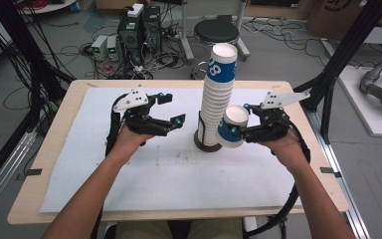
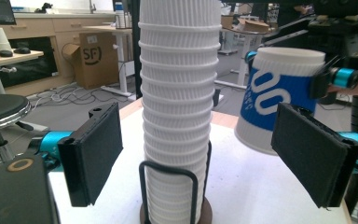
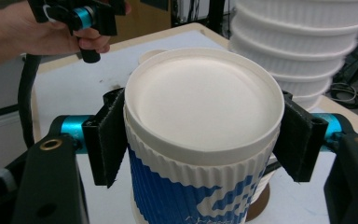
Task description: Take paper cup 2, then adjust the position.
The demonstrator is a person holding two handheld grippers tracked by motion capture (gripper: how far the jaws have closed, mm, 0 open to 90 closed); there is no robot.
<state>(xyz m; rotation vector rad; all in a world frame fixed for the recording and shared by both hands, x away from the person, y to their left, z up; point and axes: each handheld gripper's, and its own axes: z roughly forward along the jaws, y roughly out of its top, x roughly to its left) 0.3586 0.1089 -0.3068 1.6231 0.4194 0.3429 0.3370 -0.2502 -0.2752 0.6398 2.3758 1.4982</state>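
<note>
Each gripper, the left gripper [image 1: 173, 108] and the right gripper [image 1: 239, 119], is black with cyan fittings near its jaw tips and a grey three-cornered plate (dotted with small holes) on top. Thick black cables trail toward six o'clock beside bare, sleeveless forearms. The jaws carry flat, black, rough-textured pads [image 2: 98, 149].

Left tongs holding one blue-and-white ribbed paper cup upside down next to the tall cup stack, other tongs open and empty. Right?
Wrong tongs. The right tongs grip the upside-down blue-and-white ribbed paper cup, as the right gripper view shows. The left tongs are open and empty. It is beside the tall stack of ribbed paper cups, as you said.
</note>
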